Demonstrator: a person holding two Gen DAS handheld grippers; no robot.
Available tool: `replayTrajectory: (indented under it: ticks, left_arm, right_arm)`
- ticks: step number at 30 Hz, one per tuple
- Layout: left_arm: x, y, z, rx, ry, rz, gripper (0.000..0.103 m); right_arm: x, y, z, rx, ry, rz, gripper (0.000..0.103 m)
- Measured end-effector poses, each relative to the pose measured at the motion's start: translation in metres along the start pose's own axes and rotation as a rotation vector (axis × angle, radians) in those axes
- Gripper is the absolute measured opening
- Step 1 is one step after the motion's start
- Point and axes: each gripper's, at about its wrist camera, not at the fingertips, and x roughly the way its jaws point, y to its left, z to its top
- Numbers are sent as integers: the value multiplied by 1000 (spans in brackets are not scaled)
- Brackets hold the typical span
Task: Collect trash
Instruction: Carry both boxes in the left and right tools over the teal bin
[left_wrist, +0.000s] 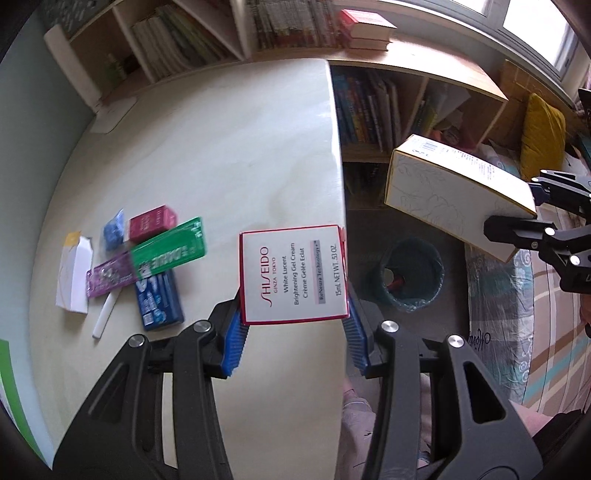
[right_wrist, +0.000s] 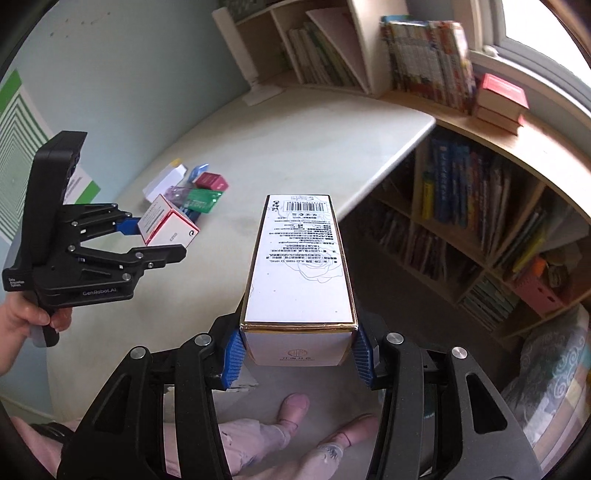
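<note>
Two boxes are in the air at once, and that is where the risk lies. The red-edged cream box (left_wrist: 293, 275) sits between the blue pads of the left gripper (left_wrist: 293, 332), held only by its lower corners above the table's near edge; the jaws stand partly closed, pressed on its sides. The tall white box (right_wrist: 299, 266) with the gold trim is clamped by its bottom end in the right gripper (right_wrist: 297, 354), jaws likewise partly closed against it, and most of its length sticks out past the pads.

That long overhang could let the tall box pivot or slip out if the hand swings or tips sharply. The small box, caught so near its edge, could squirt free if the pads shift.

Below, on the floor beside the table (left_wrist: 221, 166), stands the lined bin (left_wrist: 408, 275). Its mouth looks narrow from here, so a release from high up or off-centre would likely send a box onto the floor or the patterned bedding (left_wrist: 517, 314). With both grippers heading for one opening, the tall box could also knock the other gripper or the bin rim.

More litter (left_wrist: 147, 258) lies in a heap on the table: green, blue, purple and red packets and a white carton, all yet to be collected.
</note>
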Motion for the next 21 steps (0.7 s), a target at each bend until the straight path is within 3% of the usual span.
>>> replayTrajectory:
  ticks: [12, 21]
  left_arm:
    - [47, -126, 32, 243, 69, -107, 43]
    - [107, -195, 39, 302, 177, -164, 43]
  right_arm:
    - [-39, -99, -76, 248, -9, -111, 49]
    - [-46, -167, -130, 394, 30, -140, 49]
